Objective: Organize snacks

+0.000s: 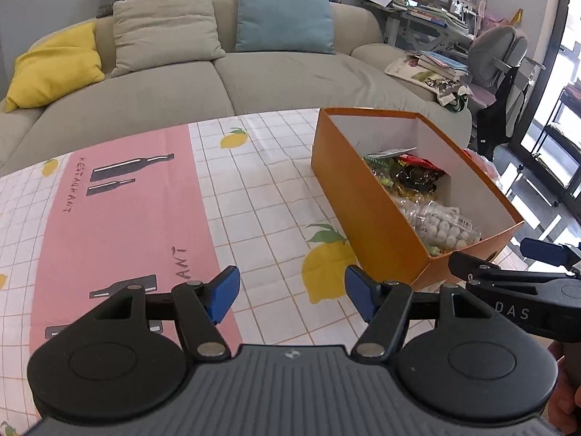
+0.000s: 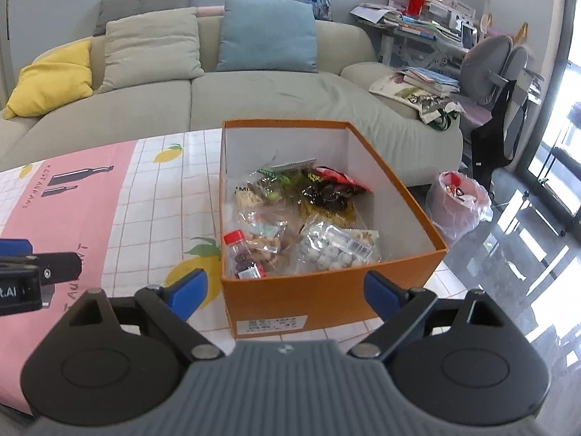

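I am looking at the orange box [image 2: 326,298] sitting at my right claw's [image 2: 285,292] twelve o'clock, white inside and filled with snack bags [image 2: 326,189], a red-capped jar [image 2: 241,254] and a pack of pale round sweets [image 2: 334,249]. It is standing at the counter [image 1: 254,189] corner, its far side close to the counter's right edge. Bare cloth is stretching toward nine o'clock. My left claw [image 1: 292,296] is hanging spread wide, gripping nothing, over the cloth; my right claw is gaping too.

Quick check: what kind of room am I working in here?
Most likely a home living room: a beige sofa with cushions behind the table, and a cluttered desk with an office chair.
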The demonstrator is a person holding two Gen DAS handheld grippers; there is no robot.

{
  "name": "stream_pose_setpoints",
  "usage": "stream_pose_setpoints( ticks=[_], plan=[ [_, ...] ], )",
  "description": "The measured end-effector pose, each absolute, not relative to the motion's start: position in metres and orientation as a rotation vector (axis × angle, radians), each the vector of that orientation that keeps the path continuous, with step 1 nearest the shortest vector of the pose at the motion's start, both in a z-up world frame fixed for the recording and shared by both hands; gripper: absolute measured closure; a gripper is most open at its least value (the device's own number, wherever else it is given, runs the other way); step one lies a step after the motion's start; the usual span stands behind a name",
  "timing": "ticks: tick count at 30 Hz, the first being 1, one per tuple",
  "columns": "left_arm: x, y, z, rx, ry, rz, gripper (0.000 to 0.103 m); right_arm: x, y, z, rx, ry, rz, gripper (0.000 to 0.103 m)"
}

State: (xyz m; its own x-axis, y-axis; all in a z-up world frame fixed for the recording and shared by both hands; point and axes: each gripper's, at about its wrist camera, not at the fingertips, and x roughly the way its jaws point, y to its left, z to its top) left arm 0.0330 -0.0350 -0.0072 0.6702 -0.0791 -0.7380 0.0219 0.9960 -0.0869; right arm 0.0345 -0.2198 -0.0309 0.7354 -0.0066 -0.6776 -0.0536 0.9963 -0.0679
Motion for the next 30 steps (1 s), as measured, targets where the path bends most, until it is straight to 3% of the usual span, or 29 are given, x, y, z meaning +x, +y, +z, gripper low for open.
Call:
stream_pose_setpoints(
  ticks=[30],
  plan=[
    [0.03, -0.0286, -0.0004, -0.082, 0.837, -0.044, 0.025, 0.0322, -0.2111, -0.0277, -0.113, 0.73, 0.056, 0.01]
  ],
)
